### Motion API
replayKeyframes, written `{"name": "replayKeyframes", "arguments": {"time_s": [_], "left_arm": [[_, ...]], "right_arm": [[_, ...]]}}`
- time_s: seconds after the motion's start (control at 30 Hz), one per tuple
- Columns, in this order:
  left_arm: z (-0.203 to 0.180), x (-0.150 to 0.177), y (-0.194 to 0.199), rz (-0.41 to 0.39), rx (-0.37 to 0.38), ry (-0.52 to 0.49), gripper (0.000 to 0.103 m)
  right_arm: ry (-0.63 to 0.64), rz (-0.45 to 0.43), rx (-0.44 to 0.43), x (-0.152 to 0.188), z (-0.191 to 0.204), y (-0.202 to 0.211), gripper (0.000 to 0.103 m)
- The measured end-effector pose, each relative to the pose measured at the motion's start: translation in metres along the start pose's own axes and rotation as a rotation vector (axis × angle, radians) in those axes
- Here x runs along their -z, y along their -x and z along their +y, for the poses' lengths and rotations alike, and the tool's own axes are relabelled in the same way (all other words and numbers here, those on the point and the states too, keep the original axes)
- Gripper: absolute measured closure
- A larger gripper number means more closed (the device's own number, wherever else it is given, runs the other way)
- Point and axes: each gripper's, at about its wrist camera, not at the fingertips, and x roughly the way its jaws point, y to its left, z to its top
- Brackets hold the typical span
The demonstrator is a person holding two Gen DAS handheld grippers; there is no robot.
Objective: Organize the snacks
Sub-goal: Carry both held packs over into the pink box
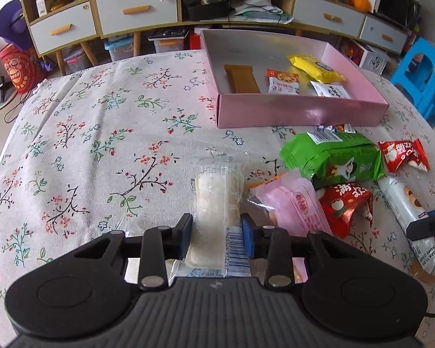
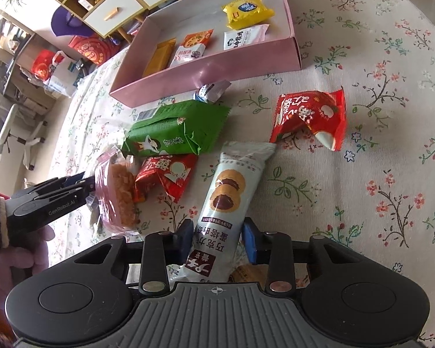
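In the left wrist view my left gripper [image 1: 217, 233] is shut on a clear-wrapped white rice cracker [image 1: 217, 191] lying on the floral tablecloth. In the right wrist view my right gripper [image 2: 217, 239] is shut on a long pale packet with chocolate tart pictures [image 2: 229, 185], which also shows at the right edge of the left view as the pale packet [image 1: 403, 203]. The pink box [image 1: 290, 110] [image 2: 203, 69] stands beyond, holding a brown bar [image 1: 242, 78], an orange-white packet [image 1: 282, 82], a yellow packet [image 1: 313, 68] and a white packet [image 1: 330, 90].
Between the two grippers lie a green pack [image 1: 333, 156] [image 2: 174, 130], red packets [image 1: 345, 203] [image 2: 310, 116], a pink packet [image 1: 298, 206] [image 2: 116, 194] and a small blue-white packet [image 2: 211, 90]. A drawer cabinet [image 1: 130, 14] and a blue stool [image 1: 426, 75] stand past the table.
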Motion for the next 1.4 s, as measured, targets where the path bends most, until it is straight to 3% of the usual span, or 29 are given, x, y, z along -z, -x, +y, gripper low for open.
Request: {"name": "replayKeyframes", "arguments": {"time_s": [0.4, 1.4], "left_arm": [[0.003, -0.004, 0.006, -0.02, 0.013, 0.028, 0.079], [-0.005, -0.028, 0.026, -0.113, 0.052, 0.113, 0.082]], "right_arm": [[-0.011, -0.03, -0.021, -0.003, 0.0, 0.01, 0.072], [-0.101, -0.177, -0.112, -0.015, -0.009, 0.063, 0.073]]}}
